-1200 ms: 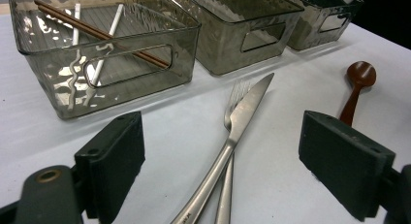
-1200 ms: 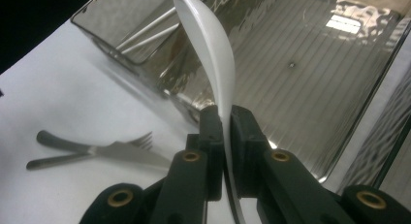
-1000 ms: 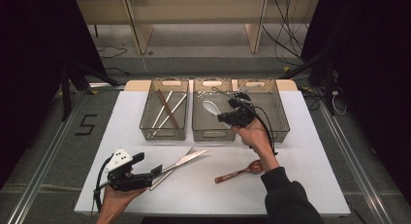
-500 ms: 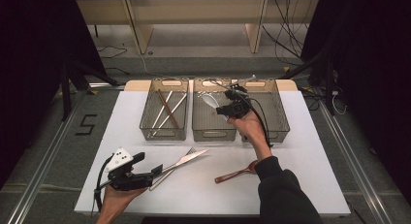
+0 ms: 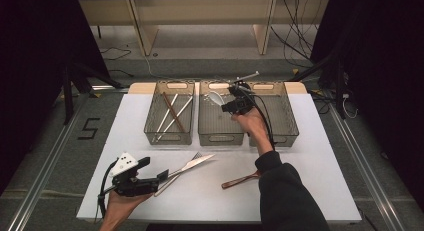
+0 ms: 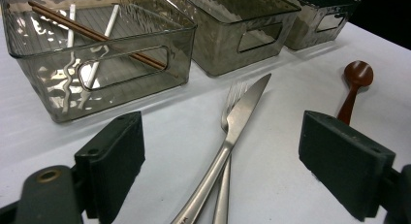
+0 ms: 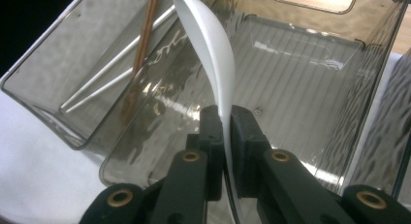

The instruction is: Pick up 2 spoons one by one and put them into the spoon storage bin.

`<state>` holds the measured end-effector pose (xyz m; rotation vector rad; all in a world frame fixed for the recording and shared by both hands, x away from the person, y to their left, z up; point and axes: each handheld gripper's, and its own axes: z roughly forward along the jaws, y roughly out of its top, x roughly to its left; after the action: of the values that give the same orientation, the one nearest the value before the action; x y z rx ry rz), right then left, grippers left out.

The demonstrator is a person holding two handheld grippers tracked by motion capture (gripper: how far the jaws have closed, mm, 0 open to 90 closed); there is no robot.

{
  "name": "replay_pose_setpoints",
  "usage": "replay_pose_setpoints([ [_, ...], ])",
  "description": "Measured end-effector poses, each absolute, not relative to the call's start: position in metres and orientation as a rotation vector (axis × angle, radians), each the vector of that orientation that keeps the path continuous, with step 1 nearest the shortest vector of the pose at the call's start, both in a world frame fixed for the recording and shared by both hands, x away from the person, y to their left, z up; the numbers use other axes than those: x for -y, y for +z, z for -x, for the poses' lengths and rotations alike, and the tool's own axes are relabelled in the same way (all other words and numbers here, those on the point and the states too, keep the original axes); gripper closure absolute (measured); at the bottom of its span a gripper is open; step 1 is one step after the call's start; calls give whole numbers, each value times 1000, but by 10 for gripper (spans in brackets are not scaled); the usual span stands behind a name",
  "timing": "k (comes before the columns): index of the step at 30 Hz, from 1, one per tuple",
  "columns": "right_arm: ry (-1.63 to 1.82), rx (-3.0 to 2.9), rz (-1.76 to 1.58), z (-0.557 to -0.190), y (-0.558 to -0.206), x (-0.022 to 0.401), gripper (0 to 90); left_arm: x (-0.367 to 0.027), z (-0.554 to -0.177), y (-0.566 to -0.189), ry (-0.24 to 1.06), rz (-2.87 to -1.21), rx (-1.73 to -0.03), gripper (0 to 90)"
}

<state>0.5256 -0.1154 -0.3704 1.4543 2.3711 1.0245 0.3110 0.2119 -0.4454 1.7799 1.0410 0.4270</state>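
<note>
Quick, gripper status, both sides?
Left gripper: open, holding nothing, jaws either side of the knife and fork.
Right gripper: shut on the white spoon, over the middle bin.

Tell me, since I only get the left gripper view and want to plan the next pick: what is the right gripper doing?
Observer: The right gripper is shut on a white spoon.
Operator: Where is it?
Observer: Over the middle bin, which looks empty.
Operator: And my left gripper?
Observer: The left gripper is open at the near table edge, pointing at the handles of the knife and fork.
</note>
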Motion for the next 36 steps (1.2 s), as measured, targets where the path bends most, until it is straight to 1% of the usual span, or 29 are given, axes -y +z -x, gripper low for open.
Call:
replay_pose_setpoints([
  [12,996,-2359,-1510,-535,-380,113,851,-212,-311,-445,428,-1781,-1037,162],
  [26,956,-2380,-1534,-537,-391,106,849,-212,-311,-445,425,-1780,-1038,162],
  [29,942,-2384,-1552,-537,-393,106,836,-212,-311,-445,425,-1781,-1038,162],
  [33,965,-2413,-1544,-537,-392,106,653,-212,-311,-445,422,-1782,-1039,162],
  [36,997,-2426,-1523,-535,-388,108,586,-212,-311,-445,424,-1783,-1037,162],
])
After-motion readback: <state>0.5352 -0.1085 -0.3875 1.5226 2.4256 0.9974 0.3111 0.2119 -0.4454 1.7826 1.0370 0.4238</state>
